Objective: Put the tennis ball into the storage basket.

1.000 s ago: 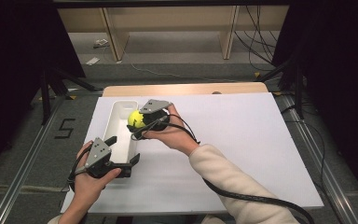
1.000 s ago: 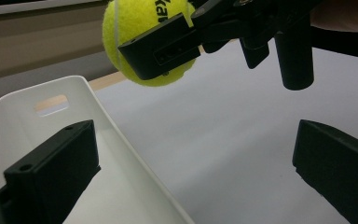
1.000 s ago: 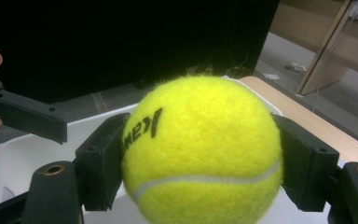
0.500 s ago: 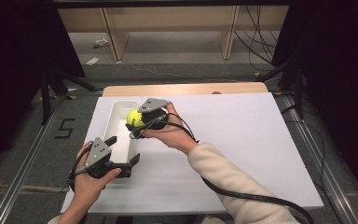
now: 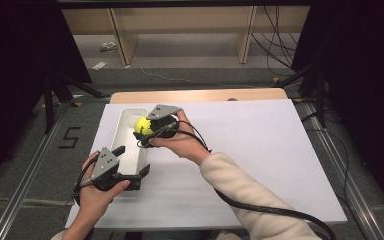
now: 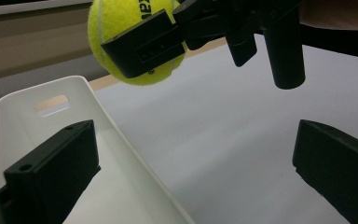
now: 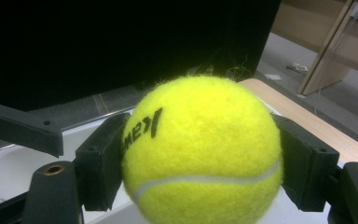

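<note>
My right claw [image 5: 147,131] holds the fuzzy yellow tennis ball [image 5: 142,125] over the long white plastic tray [image 5: 125,131]; my left claw [image 5: 132,162] stands wide around the tray's wall.

The tennis ball [image 7: 200,151] is bright yellow-green and fuzzy, with a pale whitish seam curving across it and black lettering printed on its felt. The right gripper [image 5: 147,131] has black jaws and a grey plate on top; the left gripper [image 5: 132,167] is black with a grey plate too. The tray [image 5: 128,120] is plain white. The board [image 5: 260,145] on the bench is white, and the bench [image 5: 200,95] edge beyond it is light wood. The sleeve [image 5: 250,195] is cream. The floor [image 5: 35,165] is dark grey with a black "5" marked on it.
</note>
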`<state>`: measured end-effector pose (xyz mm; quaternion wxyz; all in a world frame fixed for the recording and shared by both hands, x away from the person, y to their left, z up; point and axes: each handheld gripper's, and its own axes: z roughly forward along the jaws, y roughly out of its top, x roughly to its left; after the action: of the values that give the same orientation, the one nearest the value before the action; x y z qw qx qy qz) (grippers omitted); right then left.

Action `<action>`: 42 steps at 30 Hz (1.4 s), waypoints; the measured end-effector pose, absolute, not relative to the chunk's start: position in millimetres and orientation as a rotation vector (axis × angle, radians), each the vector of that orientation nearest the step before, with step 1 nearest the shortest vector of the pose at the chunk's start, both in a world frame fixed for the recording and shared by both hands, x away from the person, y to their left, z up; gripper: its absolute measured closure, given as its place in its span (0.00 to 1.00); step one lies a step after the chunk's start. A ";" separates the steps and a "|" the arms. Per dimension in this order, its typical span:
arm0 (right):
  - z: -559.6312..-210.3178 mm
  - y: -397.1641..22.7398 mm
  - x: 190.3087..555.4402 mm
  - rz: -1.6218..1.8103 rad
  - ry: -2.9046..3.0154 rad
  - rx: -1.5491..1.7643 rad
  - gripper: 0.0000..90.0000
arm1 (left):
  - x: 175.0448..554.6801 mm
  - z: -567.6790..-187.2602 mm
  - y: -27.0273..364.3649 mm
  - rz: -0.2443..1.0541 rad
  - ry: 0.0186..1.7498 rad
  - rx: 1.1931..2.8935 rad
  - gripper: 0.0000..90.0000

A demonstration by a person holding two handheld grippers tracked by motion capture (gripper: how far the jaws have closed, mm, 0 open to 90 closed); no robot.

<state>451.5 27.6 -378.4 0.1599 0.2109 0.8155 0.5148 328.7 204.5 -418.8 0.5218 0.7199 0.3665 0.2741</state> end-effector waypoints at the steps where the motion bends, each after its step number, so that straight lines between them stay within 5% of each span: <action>1: -378.3 27.9 451.4 1.472 2.331 0.608 0.30 | 328.7 -418.8 204.5 0.656 0.878 1.724 0.00; 42: -373.3 46.3 456.8 1.465 2.346 0.584 0.30 | 328.0 -417.9 205.6 0.657 0.879 1.722 0.00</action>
<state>456.8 46.3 -373.3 0.1566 0.2039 0.8198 0.5117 328.0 205.6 -417.9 0.5226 0.7190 0.3671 0.2742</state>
